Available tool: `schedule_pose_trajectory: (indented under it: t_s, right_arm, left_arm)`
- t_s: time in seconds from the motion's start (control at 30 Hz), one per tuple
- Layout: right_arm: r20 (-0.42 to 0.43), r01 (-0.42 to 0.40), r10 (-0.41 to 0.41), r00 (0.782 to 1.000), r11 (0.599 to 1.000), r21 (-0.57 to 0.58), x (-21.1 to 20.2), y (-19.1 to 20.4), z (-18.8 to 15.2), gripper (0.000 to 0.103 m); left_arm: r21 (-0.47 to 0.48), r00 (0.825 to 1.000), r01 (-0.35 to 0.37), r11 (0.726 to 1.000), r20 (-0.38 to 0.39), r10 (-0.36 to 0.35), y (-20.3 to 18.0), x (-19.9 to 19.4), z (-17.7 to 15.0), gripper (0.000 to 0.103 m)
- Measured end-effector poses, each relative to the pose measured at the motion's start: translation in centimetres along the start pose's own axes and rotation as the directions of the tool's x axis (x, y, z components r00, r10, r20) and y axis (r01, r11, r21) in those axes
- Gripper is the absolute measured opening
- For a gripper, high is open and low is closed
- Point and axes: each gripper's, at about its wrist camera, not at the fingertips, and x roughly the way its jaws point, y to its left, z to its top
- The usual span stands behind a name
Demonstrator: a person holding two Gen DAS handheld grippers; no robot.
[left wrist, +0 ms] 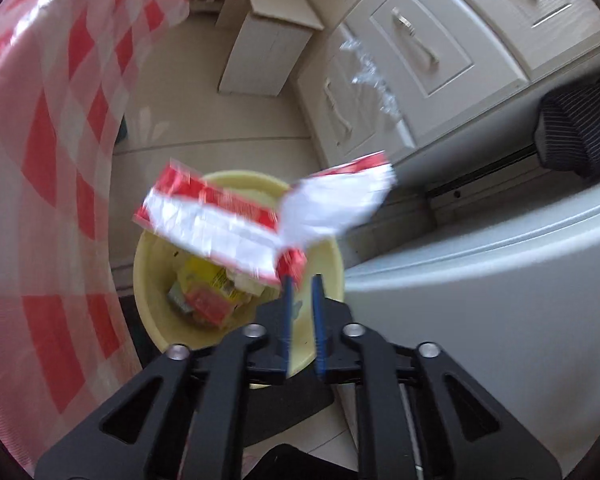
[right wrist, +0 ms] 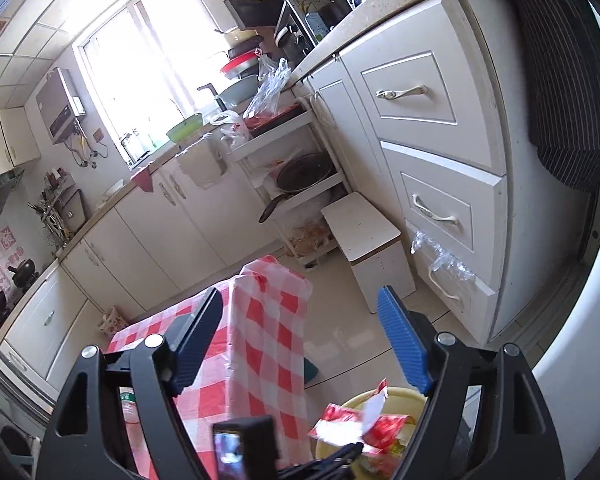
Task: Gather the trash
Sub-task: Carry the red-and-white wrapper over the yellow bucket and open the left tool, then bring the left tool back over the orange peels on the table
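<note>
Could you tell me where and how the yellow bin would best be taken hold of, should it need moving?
Probably by its rim: the yellow bin stands upright and open-topped on the floor, its wall thin enough to pinch. Come from above on the side away from the checked tablecloth, which hangs close beside it. The right tongs are open and free; the left tongs hover over it by a red-and-white wrapper.

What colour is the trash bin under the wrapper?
Pale yellow bin, clearest in the left wrist view.
</note>
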Motion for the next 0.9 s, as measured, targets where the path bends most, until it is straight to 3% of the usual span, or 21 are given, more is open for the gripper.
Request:
schedule_pose_trajectory:
  t_s: [0.07, 0.23, 0.33, 0.4, 0.53, 0.63, 0.77, 0.9]
  right_arm:
    - [-0.001, -0.005, 0.005, 1.000, 1.000, -0.001, 0.2, 0.3, -0.1, 0.076]
    - [-0.012, -0.019, 0.020, 1.000, 0.999, 0.025, 0.6, 0.6, -0.1, 0.076]
    - [-0.012, -0.032, 0.032, 0.999, 0.999, 0.028, 0.6, 1.2, -0.1, 0.077]
    - [-0.008, -0.044, 0.044, 0.999, 0.999, 0.019, 0.7, 2.1, -0.1, 0.077]
    - [-0.016, -0.074, 0.074, 0.997, 0.997, -0.012, 1.0, 4.4, -0.7, 0.079]
    - [-0.035, -0.100, 0.099, 0.995, 0.994, -0.049, 1.6, 6.6, -1.3, 0.079]
    - [-0.079, -0.145, 0.138, 0.987, 0.985, -0.088, 2.8, 9.6, -2.4, 0.079]
    - [-0.129, -0.192, 0.176, 0.976, 0.973, -0.129, 3.9, 12.6, -3.9, 0.079]
  left_arm:
    - [-0.009, 1.000, -0.023, 1.000, 0.009, 0.023, 0.4, -0.5, -0.4, 0.039]
    - [0.022, 0.999, -0.013, 1.000, 0.046, 0.012, 0.4, -4.5, -0.9, 0.046]
    - [0.073, 0.994, -0.035, 0.997, 0.107, 0.027, -0.1, -8.4, -1.4, 0.061]
    - [0.106, 0.982, -0.078, 0.991, 0.181, 0.058, 0.1, -12.2, -2.0, 0.072]
    - [0.119, 0.942, -0.184, 0.976, 0.303, 0.141, 2.6, -18.9, -3.5, 0.080]
    - [0.069, 0.896, -0.275, 0.959, 0.379, 0.230, 6.3, -23.6, -4.8, 0.082]
    - [-0.078, 0.839, -0.339, 0.937, 0.425, 0.339, 13.3, -29.3, -6.1, 0.083]
    - [-0.250, 0.784, -0.366, 0.896, 0.436, 0.442, 20.0, -33.7, -6.9, 0.083]
